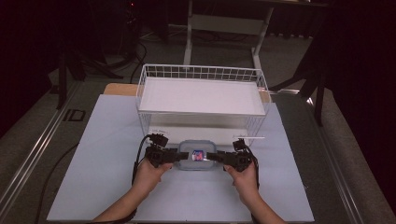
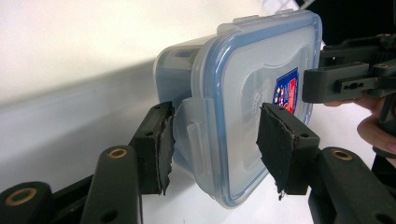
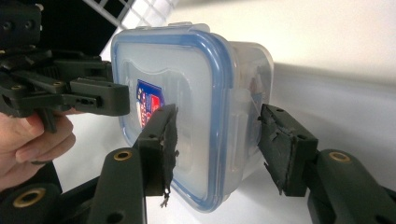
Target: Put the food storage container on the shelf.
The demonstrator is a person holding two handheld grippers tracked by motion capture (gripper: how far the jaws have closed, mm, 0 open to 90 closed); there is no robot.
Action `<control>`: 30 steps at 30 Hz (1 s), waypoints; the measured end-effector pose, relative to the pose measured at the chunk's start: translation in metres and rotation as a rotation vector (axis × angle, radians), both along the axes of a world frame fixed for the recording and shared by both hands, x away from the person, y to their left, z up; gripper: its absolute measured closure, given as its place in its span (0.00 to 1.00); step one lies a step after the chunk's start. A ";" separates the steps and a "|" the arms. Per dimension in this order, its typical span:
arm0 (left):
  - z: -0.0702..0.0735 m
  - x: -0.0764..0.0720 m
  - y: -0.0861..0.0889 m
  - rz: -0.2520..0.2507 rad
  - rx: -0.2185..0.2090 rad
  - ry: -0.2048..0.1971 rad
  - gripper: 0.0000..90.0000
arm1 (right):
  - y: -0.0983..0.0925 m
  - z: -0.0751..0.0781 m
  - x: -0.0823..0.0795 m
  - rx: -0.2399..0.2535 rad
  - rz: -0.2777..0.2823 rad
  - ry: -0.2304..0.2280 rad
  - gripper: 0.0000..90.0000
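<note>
Two hand-held grippers meeting on one container in the high view: left hand-held gripper (image 1: 178, 156) and right hand-held gripper (image 1: 214, 157) clamped on opposite short ends of a lidded plastic container (image 1: 196, 156), just in front of the white wire basket (image 1: 201, 95) on the pale blue surface (image 1: 107, 177). Judged as grasp done, carry and placement left, probably toward the basket's lower level or top shelf. From the left gripper view, container (image 2: 243, 102) tilted on its side relative to the camera, blue-rimmed lid facing out, one pad (image 2: 163, 144) pressed at the lid's latch flap, the other pad (image 2: 280, 144) on the lid face; jaws about half-wide, holding the container. From the right gripper view, same grip mirrored: container (image 3: 196, 121) between pads (image 3: 161, 144), lid still latched, other gripper (image 3: 88, 98) on the far end. Whether clear of the surface yet, cannot tell.
</note>
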State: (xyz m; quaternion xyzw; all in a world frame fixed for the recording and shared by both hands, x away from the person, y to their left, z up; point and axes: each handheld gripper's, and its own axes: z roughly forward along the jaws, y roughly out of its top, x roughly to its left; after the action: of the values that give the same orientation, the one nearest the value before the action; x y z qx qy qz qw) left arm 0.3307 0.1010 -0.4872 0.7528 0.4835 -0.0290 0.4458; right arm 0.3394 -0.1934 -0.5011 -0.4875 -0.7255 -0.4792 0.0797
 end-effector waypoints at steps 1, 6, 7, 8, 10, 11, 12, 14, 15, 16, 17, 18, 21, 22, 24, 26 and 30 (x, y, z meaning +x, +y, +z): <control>0.000 0.000 0.000 0.000 0.000 0.000 0.53 | 0.000 0.000 0.000 0.000 0.000 0.000 0.53; 0.017 0.013 0.001 -0.008 -0.006 -0.088 0.53 | 0.000 0.018 0.010 0.021 -0.024 -0.064 0.53; 0.017 0.016 0.001 -0.008 -0.008 -0.097 0.53 | 0.000 0.021 0.015 0.018 -0.032 -0.087 0.53; 0.016 0.019 0.000 -0.005 -0.012 -0.093 0.53 | 0.000 0.021 0.015 0.018 -0.032 -0.087 0.53; 0.012 0.023 -0.002 0.004 -0.014 -0.092 0.53 | 0.000 0.021 0.020 0.009 -0.048 -0.093 0.52; 0.010 0.025 -0.003 0.011 -0.019 -0.091 0.53 | 0.000 0.019 0.025 0.008 -0.061 -0.091 0.52; 0.007 0.026 -0.003 0.015 -0.019 -0.087 0.53 | 0.000 0.016 0.027 0.008 -0.064 -0.089 0.52; 0.002 0.029 -0.003 0.021 -0.026 -0.079 0.53 | 0.000 0.014 0.029 0.009 -0.065 -0.080 0.52; 0.000 0.030 -0.002 0.020 -0.021 -0.083 0.53 | 0.001 0.011 0.031 0.010 -0.064 -0.076 0.52; -0.002 0.032 -0.002 0.022 -0.020 -0.078 0.53 | 0.001 0.008 0.032 0.014 -0.066 -0.077 0.52; -0.004 0.032 -0.002 0.032 -0.023 -0.075 0.53 | 0.003 0.003 0.035 0.023 -0.070 -0.069 0.52; -0.006 0.035 0.000 0.027 -0.014 -0.077 0.53 | 0.003 0.000 0.037 0.028 -0.072 -0.070 0.52; -0.010 0.039 0.001 0.042 -0.017 -0.063 0.53 | 0.006 -0.007 0.040 0.038 -0.087 -0.051 0.52; -0.011 0.041 0.002 0.044 -0.018 -0.062 0.53 | 0.006 -0.007 0.040 0.038 -0.087 -0.051 0.52; -0.014 0.044 0.002 0.046 -0.026 -0.059 0.53 | 0.007 -0.010 0.041 0.037 -0.094 -0.049 0.52; -0.017 0.047 0.002 0.053 -0.035 -0.054 0.53 | 0.006 -0.013 0.047 0.032 -0.092 -0.046 0.52; -0.021 0.050 0.001 0.066 -0.063 -0.056 0.53 | 0.006 -0.015 0.050 0.034 -0.107 -0.046 0.51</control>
State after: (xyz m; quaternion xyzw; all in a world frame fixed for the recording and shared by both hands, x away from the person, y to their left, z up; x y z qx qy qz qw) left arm 0.3804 0.1023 -0.5084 0.7225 0.4942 -0.0085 0.4834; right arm 0.3894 -0.1873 -0.5164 -0.5132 -0.6916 -0.5063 0.0456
